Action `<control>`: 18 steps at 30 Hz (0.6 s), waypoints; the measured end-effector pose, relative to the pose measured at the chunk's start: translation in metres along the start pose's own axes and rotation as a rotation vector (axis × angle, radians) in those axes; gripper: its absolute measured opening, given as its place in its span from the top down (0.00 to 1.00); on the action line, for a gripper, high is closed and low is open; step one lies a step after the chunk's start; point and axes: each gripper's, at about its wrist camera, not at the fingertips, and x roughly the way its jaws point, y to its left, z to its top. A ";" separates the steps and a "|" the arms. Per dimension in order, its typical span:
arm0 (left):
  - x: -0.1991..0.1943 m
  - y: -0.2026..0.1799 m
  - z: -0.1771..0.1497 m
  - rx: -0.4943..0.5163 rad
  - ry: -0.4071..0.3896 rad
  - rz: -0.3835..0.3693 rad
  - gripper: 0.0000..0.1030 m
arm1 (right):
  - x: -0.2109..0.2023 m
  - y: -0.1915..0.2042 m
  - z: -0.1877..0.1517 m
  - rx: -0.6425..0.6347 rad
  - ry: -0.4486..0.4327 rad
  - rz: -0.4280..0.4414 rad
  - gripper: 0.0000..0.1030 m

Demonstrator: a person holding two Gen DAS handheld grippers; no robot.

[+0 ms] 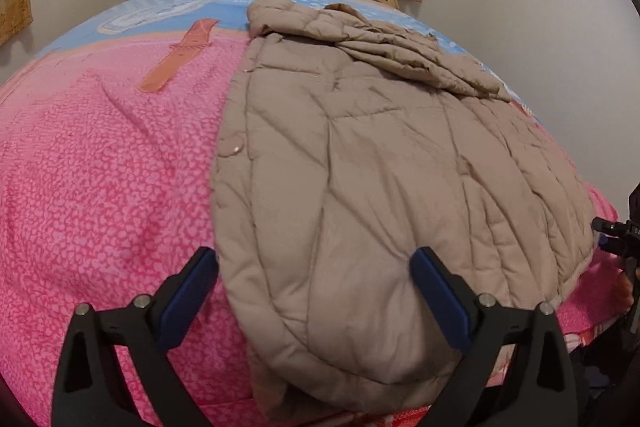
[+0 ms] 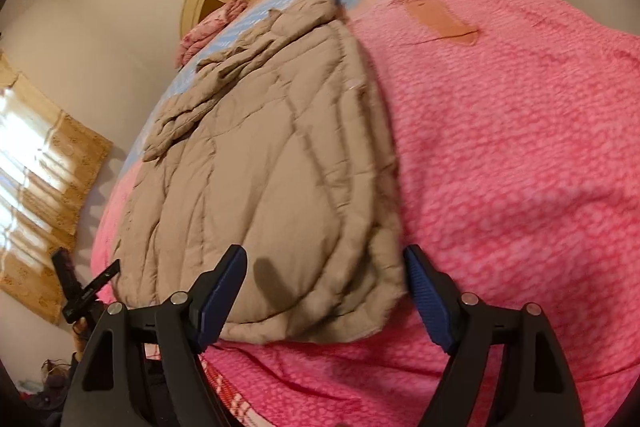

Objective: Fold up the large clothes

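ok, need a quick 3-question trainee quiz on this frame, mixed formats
1. True or false: the coat lies flat on the pink bedspread.
2. Multiple choice: the left tongs are (A) shut on the coat's hem, (B) open with nothing gripped, (C) shut on a pillow.
3. Fill in: in the right wrist view, the hem corner of the coat sits between the right tongs' two ____ pads.

Key: 1 true; 2 B; 3 blue.
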 end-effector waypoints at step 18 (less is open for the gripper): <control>-0.100 -0.007 0.026 0.074 -0.193 -0.215 0.90 | -0.066 0.029 -0.001 -0.013 -0.184 0.165 0.92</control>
